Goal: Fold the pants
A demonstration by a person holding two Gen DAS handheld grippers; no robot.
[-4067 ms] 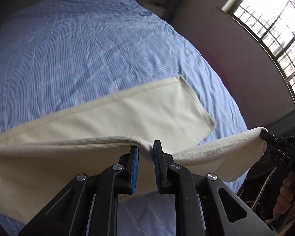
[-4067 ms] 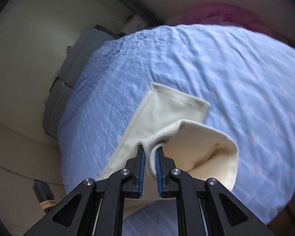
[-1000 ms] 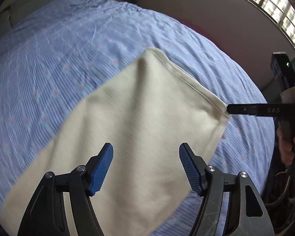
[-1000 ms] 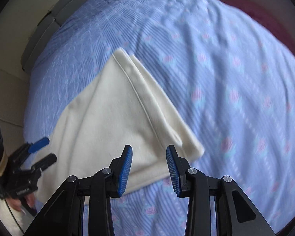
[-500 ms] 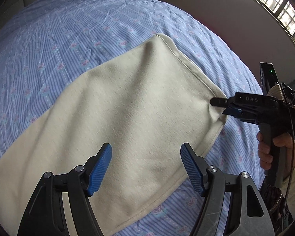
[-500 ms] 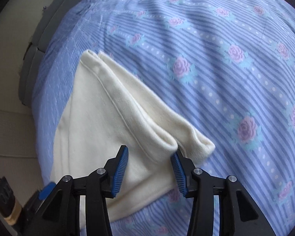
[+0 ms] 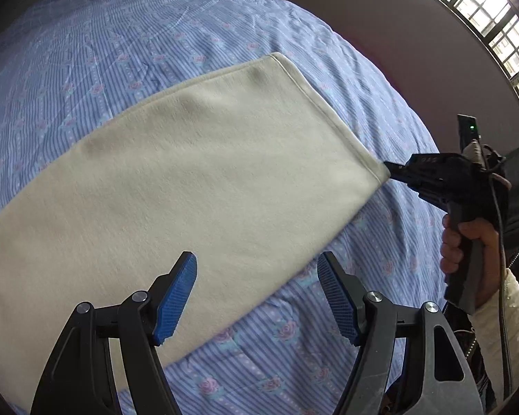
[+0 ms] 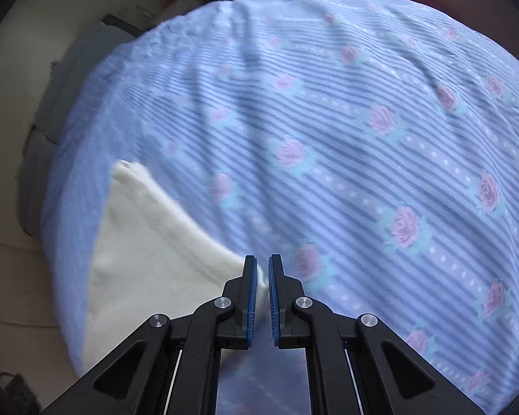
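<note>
On one bedspread, one cream pants, right gripper pinching its corner, left gripper wide.

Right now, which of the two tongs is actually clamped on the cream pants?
The right tongs: shut on the corner of the cream pants. The left tongs hang wide open above the fabric, gripping nothing.

Left gripper jaws wide apart, blue ribbed pads clear of fabric, hovering over near edge of cream folded fleece pants. Pants lie flat on blue striped rose-print bedsheet. Black right gripper at pants' right hem corner, tip meets cloth; looks pinched shut on it, though the jaws are hard to resolve. Person's hand on its handle. Barred window top right.
</note>
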